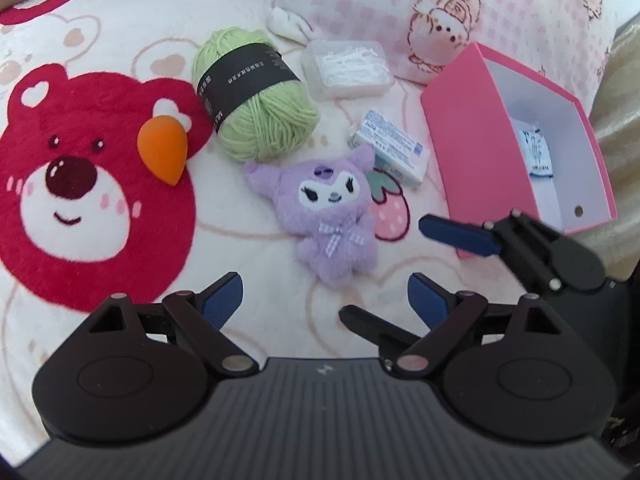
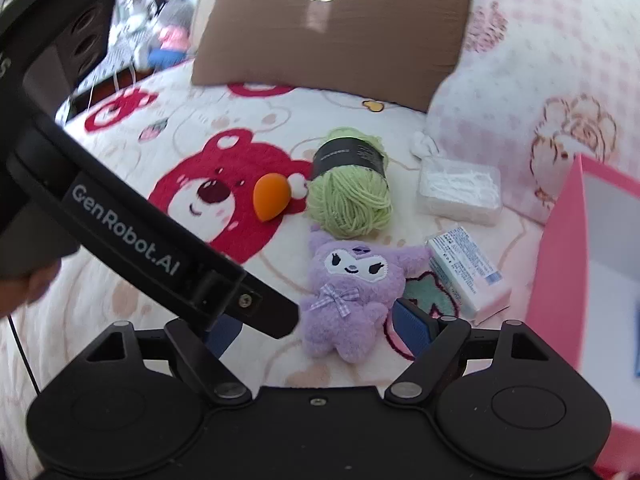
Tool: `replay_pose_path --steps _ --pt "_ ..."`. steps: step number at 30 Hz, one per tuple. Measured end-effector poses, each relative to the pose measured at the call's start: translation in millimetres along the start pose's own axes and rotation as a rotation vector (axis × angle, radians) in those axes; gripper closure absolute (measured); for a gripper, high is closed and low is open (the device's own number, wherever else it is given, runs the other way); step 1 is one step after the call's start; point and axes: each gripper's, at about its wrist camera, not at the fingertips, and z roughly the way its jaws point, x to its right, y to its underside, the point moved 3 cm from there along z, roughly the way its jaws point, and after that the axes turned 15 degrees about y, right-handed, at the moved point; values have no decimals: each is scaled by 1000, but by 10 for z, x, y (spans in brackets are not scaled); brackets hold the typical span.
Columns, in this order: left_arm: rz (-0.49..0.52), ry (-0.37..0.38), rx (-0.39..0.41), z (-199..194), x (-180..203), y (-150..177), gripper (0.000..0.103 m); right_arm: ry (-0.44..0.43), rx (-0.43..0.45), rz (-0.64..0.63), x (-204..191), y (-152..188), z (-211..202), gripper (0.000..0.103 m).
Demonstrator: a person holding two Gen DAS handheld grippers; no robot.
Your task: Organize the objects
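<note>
Left wrist view: bear-print blanket, pink-check pillow behind; both claws apart, empty.

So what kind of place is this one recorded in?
Most likely a bedroom, on a bed: a plush bear-print blanket is the work surface, with a pink checked pillow and a brown pillow propped behind it.

A purple plush lies face up on the bed. At its 11 o'clock sits green yarn with a dark band; an orange sponge lies at 10. A small carton touches its ear at 1, a clear case beyond. The pink box stands open at 2.
</note>
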Motion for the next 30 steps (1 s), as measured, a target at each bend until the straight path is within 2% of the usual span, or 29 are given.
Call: replay_pose_path --steps 4,6,8,11,14,19,21,22,23,24,25,30 --pt "-11 8 41 131 -92 -46 14 8 26 24 30 93 128 19" --pt "-24 21 46 203 -155 -59 18 13 34 37 47 134 181 19" --pt "-21 16 47 262 -201 -58 36 12 24 41 52 178 235 19" --pt "0 -1 55 312 -239 -40 36 46 5 -3 1 224 311 31" --pt "-21 34 59 345 -282 -14 37 56 27 -22 -30 233 340 31" --pt "-21 44 88 437 -334 27 40 60 24 14 -38 238 437 31" --pt "-33 68 113 453 -353 37 49 72 18 27 -24 270 478 31" --pt "-36 89 127 449 -352 38 56 68 11 36 -13 289 492 34" --pt "-37 100 139 444 -348 38 59 65 6 43 -1 299 501 42" --pt "-31 95 139 453 -337 29 59 58 1 48 10 301 507 44" --pt "-23 91 133 470 -324 19 60 53 -3 49 11 301 504 51" --pt "-54 108 127 524 -336 0 60 72 -7 37 -25 303 503 53"
